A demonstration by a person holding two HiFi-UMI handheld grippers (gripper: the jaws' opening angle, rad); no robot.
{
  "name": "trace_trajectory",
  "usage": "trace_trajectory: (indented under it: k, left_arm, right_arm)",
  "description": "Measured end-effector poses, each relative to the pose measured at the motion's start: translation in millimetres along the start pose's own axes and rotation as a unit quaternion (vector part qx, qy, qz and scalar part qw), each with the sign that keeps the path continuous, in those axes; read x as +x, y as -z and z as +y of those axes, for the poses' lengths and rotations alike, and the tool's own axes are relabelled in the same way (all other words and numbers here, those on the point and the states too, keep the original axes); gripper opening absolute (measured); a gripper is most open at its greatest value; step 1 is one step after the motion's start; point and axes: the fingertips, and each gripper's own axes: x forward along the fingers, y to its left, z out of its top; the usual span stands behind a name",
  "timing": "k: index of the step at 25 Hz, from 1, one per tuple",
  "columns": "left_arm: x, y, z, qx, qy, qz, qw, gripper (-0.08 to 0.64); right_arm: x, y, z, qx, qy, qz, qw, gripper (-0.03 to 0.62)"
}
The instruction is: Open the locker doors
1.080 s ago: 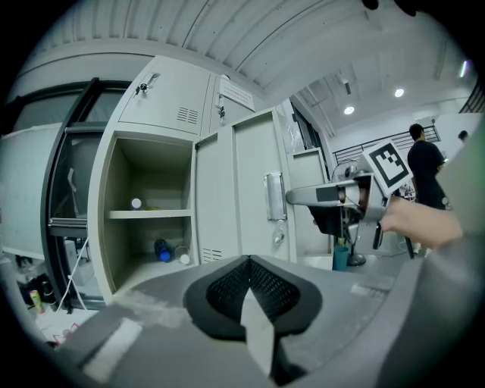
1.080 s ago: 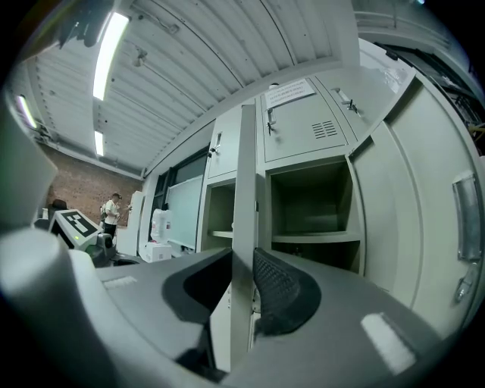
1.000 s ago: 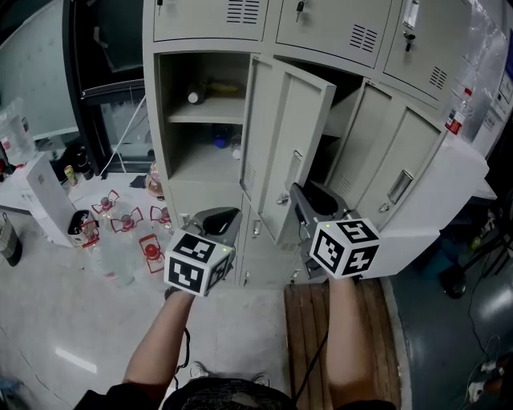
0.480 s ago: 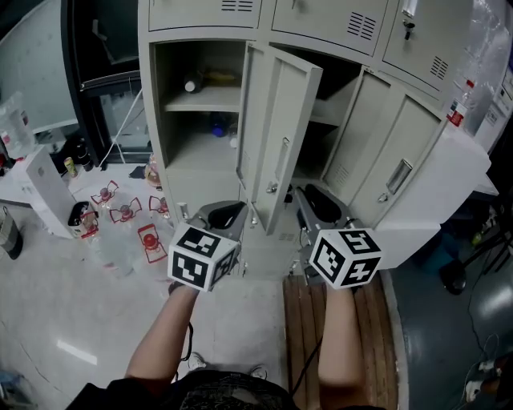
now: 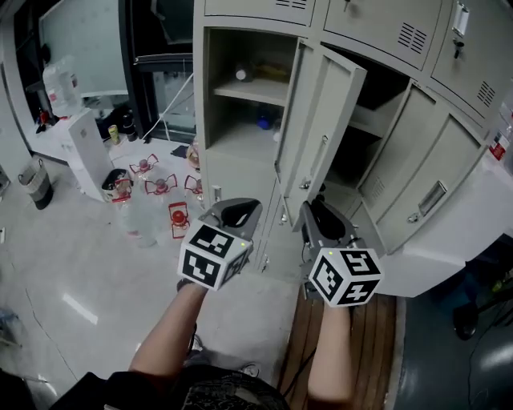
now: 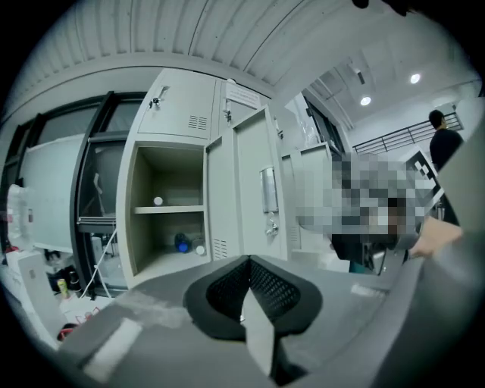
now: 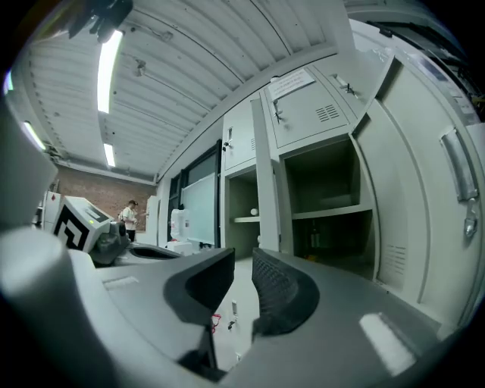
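A person's two bare forearms reach forward over a glossy pale floor (image 5: 72, 264) and a strip of brown wooden boards (image 5: 361, 328), each hand carrying a grey two-jaw gripper topped with a black-and-white marker cube. The left gripper (image 5: 240, 210) (image 6: 246, 261) has its jaws pressed together with nothing between them. The right gripper (image 5: 319, 210) (image 7: 242, 261) has just been closing. Its jaws stand a narrow slit apart and hold nothing, and both tools hang short of the metal, touching no door. Just beyond them rises the bank of pale grey metal lockers (image 5: 240, 172). Its left compartment gapes open on a shelf bearing a small white-capped object (image 5: 240, 74), with a blue item (image 5: 263, 122) lying below. At centre a tall door with a long handle (image 5: 330, 120) is swung out toward the grippers, and to the right another handled door (image 5: 437, 188) stands open as well. The upper row of vented doors (image 5: 377, 24) remains closed. On the floor to the left, near the locker's foot, sit a cluster of red-and-clear items (image 5: 160, 188) and an upright white box (image 5: 86, 152).
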Motion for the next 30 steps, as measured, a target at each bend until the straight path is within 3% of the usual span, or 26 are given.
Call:
trace_trajectory:
  k: [7,13,25,30]
  left_arm:
    - [-49.6,20.5,36.0,-0.005,-0.084,0.025,0.9961,0.002]
    - [-105.0,25.6,82.4,-0.010,-0.149,0.018,0.9886,0.002]
    - [-221.8,44.2,167.5,-0.007,-0.214,0.029,0.9765,0.002]
    - [-254.5,48.8,198.0,-0.016,-0.223,0.017,0.9745,0.002]
  right_arm:
    - [22.5,23.1,37.1,-0.002,-0.058,0.019,0.998,0.041]
    - [45.6,28.9,84.1,-0.012,-0.099,0.026,0.995,0.028]
    - [91.5,35.4,190.8,-0.024,-0.128,0.030,0.991,0.002]
    - [101.5,39.2,226.9,-0.031,-0.133,0.032,0.990,0.002]
